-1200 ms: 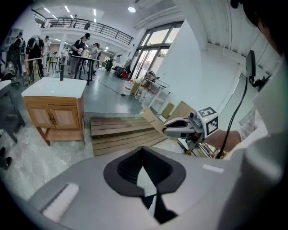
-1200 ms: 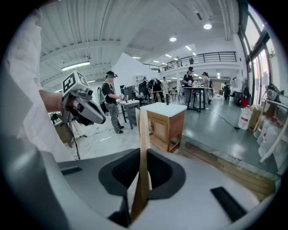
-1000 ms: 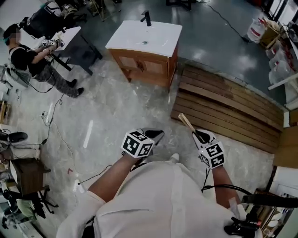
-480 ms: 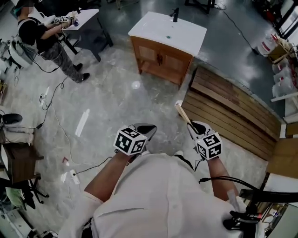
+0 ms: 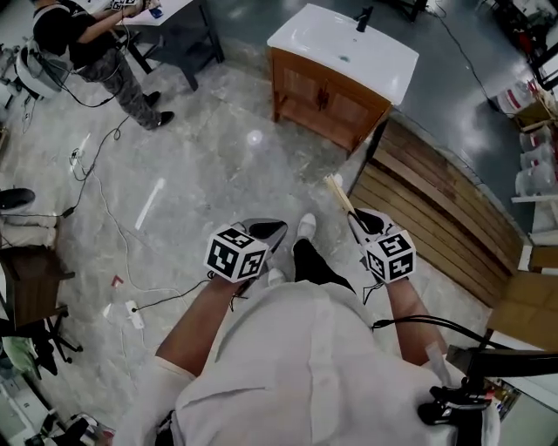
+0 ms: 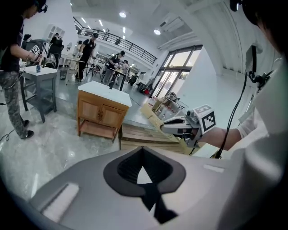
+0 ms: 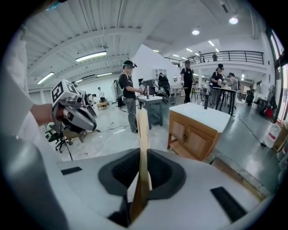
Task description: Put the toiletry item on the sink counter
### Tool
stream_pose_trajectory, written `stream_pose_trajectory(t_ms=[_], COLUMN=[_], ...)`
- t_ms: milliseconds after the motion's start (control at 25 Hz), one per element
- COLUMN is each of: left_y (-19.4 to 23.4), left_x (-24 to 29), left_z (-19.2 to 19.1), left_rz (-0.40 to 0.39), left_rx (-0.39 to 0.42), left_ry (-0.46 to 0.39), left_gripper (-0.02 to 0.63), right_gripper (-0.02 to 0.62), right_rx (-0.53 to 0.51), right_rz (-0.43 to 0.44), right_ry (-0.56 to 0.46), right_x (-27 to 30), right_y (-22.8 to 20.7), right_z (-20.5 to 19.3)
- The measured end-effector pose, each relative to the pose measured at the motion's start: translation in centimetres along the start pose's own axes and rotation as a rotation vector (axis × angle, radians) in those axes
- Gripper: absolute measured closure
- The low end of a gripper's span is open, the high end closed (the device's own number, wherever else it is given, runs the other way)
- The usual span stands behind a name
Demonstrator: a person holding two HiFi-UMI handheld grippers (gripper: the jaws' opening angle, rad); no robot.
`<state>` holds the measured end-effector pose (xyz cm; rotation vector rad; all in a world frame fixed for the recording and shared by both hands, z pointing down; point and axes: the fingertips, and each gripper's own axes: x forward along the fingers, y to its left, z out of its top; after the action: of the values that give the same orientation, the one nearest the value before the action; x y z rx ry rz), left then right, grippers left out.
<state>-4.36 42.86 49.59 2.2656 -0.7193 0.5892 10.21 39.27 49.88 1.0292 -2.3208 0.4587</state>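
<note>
The sink counter (image 5: 344,39) is a white top with a black faucet (image 5: 364,17) on a wooden cabinet, standing on the floor some way ahead of me. It also shows in the left gripper view (image 6: 104,88) and the right gripper view (image 7: 202,114). My right gripper (image 5: 364,222) is shut on the toiletry item (image 5: 338,193), a flat, tan, stick-like pack that juts forward from the jaws (image 7: 143,148). My left gripper (image 5: 270,231) is held level beside it, shut and empty (image 6: 143,173). Both are at waist height, far from the counter.
A wooden slatted platform (image 5: 436,218) lies on the floor right of the cabinet. A person (image 5: 78,43) works at a dark table at the far left. Cables (image 5: 96,174) and a power strip (image 5: 132,314) trail across the marble floor. White jugs (image 5: 532,113) stand far right.
The cabinet has shifted rightward and upward in the head view. A dark-trousered leg has stepped forward between the grippers. Both grippers keep their pose, with the item still held.
</note>
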Motion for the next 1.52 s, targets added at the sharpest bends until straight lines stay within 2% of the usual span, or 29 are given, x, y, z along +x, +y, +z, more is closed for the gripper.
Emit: stream_pose_trajectory(t_ms=[200, 400, 560, 920, 1040, 1320, 1520], left_y=[3.9, 7.8, 10.5, 13.5, 15.0, 21.1, 26.4], left_x=[1.1, 2.1, 4.5, 9.5, 10.5, 12.1, 12.4], left_z=[4.5, 10.3, 14.2, 19.8, 21.1, 25.3, 31.0], left_rz=[0.033, 0.082, 0.099, 0.058, 0.034, -0.025, -0.079], left_rx=[-0.023, -0.013, -0.02, 0.01, 0.001, 0.029, 0.093], left_ry=[-0.019, 0.002, 0.016, 0.05, 0.058, 0.076, 0.086], left_gripper=[0.6, 0.6, 0.6, 0.6, 0.6, 0.6, 0.6], right_gripper=[0.555, 0.555, 0.555, 0.554, 0.555, 0.555, 0.555], right_rx=[-0.015, -0.066, -0.058, -0.017, -0.04, -0.133, -0.164], right_rz=[0.043, 0.087, 0.109, 0.09, 0.075, 0.037, -0.018], right_ry=[-0.006, -0.047, -0.077, -0.048, -0.034, -0.028, -0.017], right_x=[5.7, 10.4, 13.1, 16.5, 18.1, 23.2, 27.6], right_y=[-4.2, -8.8, -12.3, -18.6, -20.4, -24.2, -27.6], right_z=[4.0, 10.7, 13.6, 13.2, 13.7, 18.9, 24.1])
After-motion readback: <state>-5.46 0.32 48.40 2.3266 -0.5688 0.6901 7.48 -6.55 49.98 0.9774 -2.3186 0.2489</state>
